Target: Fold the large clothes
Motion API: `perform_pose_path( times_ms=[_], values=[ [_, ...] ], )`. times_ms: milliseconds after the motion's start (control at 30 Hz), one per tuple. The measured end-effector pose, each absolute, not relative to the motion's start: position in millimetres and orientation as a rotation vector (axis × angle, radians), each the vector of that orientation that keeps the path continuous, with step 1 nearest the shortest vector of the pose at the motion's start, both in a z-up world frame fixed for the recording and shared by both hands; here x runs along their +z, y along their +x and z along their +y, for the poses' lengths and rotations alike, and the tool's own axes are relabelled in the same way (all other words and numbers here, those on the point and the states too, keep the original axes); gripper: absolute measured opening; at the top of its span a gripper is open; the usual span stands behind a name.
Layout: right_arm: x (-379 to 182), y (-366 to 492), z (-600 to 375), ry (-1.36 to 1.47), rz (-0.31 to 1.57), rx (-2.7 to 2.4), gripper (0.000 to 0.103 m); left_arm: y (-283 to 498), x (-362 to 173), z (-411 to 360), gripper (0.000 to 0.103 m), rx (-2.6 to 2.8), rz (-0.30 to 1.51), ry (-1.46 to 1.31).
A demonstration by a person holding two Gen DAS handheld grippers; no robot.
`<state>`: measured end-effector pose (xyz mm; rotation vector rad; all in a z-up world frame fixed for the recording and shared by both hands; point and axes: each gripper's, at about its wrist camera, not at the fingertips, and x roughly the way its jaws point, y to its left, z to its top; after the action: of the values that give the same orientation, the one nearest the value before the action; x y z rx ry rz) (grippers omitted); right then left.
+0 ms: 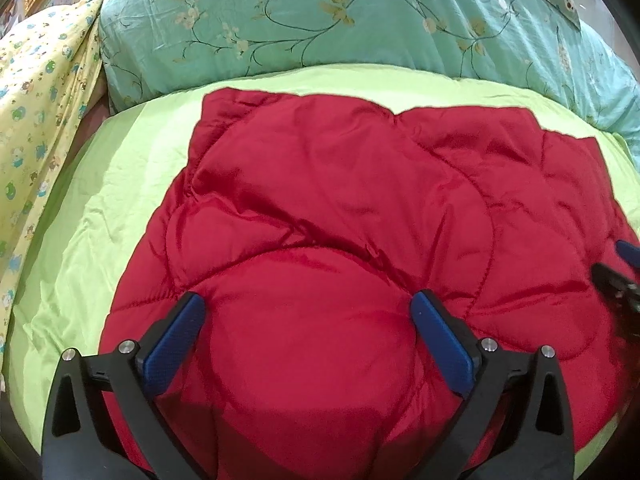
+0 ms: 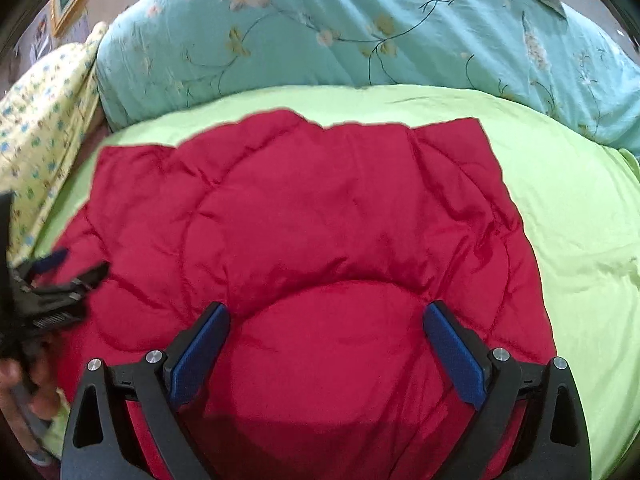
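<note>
A red quilted padded garment (image 1: 340, 208) lies spread on a lime green sheet (image 1: 120, 184); it also shows in the right wrist view (image 2: 320, 216). My left gripper (image 1: 308, 304) is open, its blue-padded fingers wide apart just above the garment's near left part. My right gripper (image 2: 326, 312) is open above the garment's near right part. The right gripper shows at the right edge of the left wrist view (image 1: 620, 268). The left gripper shows at the left edge of the right wrist view (image 2: 68, 268). Neither grips the fabric.
A teal floral quilt (image 1: 320, 20) is bunched along the far side of the bed, also in the right wrist view (image 2: 360, 28). A yellow printed cloth (image 1: 44, 92) lies at the left. Green sheet (image 2: 580, 220) shows right of the garment.
</note>
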<state>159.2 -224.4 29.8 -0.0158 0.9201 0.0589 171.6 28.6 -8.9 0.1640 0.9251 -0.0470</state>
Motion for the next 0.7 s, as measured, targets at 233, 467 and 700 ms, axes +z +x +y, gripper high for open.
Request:
perform_pose_path(
  times_ms=[233,467,700],
  values=[
    [26,167,-229,-0.005,0.927,0.056,0.099,179,1,3,0.103,-0.095,0.923,0.192],
    [26,169,-230,0.006,0.925,0.056,0.099,186,-13,4,0.103,-0.1,0.938,0.181],
    [25,173,-235,0.028,0.923,0.047,0.099,192,-18,-2,0.103,-0.093,0.928,0.201]
  ],
)
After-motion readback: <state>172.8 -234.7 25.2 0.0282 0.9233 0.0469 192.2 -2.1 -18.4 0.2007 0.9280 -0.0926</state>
